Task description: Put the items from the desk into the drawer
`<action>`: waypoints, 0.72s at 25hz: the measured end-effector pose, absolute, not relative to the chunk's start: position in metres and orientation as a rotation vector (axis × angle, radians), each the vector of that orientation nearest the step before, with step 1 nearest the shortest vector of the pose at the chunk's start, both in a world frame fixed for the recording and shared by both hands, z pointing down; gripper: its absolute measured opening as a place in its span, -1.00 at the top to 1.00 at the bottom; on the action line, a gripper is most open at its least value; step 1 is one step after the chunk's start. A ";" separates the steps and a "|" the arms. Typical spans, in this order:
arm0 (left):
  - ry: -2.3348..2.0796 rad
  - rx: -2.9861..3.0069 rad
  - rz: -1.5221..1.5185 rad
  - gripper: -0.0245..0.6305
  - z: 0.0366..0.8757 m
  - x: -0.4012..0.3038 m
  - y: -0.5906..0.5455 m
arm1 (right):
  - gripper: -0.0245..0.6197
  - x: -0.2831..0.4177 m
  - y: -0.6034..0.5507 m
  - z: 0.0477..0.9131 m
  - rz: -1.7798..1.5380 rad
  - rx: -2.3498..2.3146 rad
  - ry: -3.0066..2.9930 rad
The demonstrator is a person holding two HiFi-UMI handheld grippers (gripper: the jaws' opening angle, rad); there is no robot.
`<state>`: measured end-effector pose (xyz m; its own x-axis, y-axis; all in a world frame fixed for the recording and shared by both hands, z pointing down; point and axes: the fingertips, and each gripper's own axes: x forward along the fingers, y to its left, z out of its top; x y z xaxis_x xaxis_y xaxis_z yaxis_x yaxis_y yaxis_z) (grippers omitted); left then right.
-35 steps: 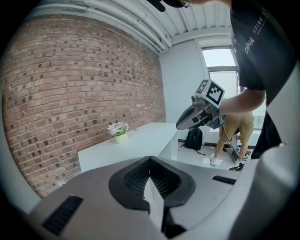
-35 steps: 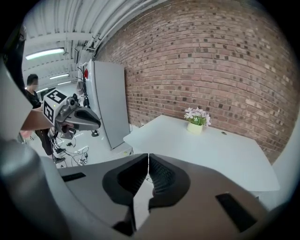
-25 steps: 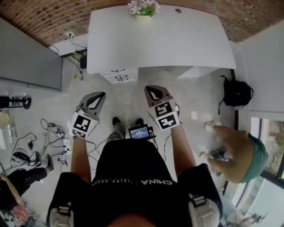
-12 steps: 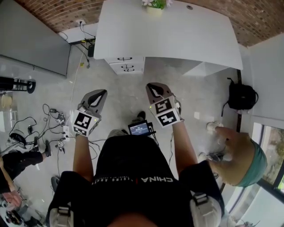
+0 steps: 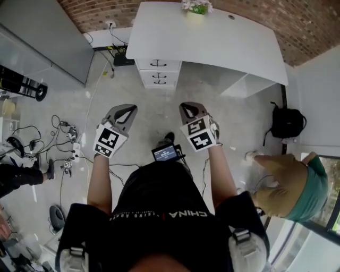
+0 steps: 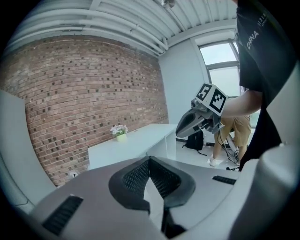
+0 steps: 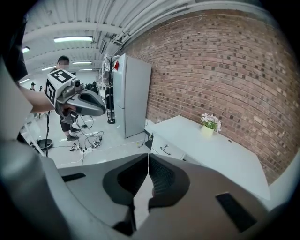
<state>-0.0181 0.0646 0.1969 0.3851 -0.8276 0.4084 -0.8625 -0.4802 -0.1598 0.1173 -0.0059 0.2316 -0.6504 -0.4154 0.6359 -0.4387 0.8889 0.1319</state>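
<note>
Lately the bench [image 5: 212, 42] is seen further toward twelve o'clock, its shut drawers [image 5: 158, 71] uncovered; the flower pot [image 5: 197, 7] is left on top. Left tongs [image 5: 127, 107] and right tongs [image 5: 187, 105] are held together, empty.

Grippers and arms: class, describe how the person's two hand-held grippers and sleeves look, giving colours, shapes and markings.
Both the left gripper and the right gripper are pale grey, tapering shells with black ribbed pads inside. Each carries a white cube printed with black square markers. The person wears a black short-sleeved top with white lettering; the forearms are bare.
</note>
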 end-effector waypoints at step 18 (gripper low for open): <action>-1.488 2.574 0.734 0.89 0.212 0.085 0.295 | 0.87 0.229 0.217 0.225 0.003 0.638 -2.262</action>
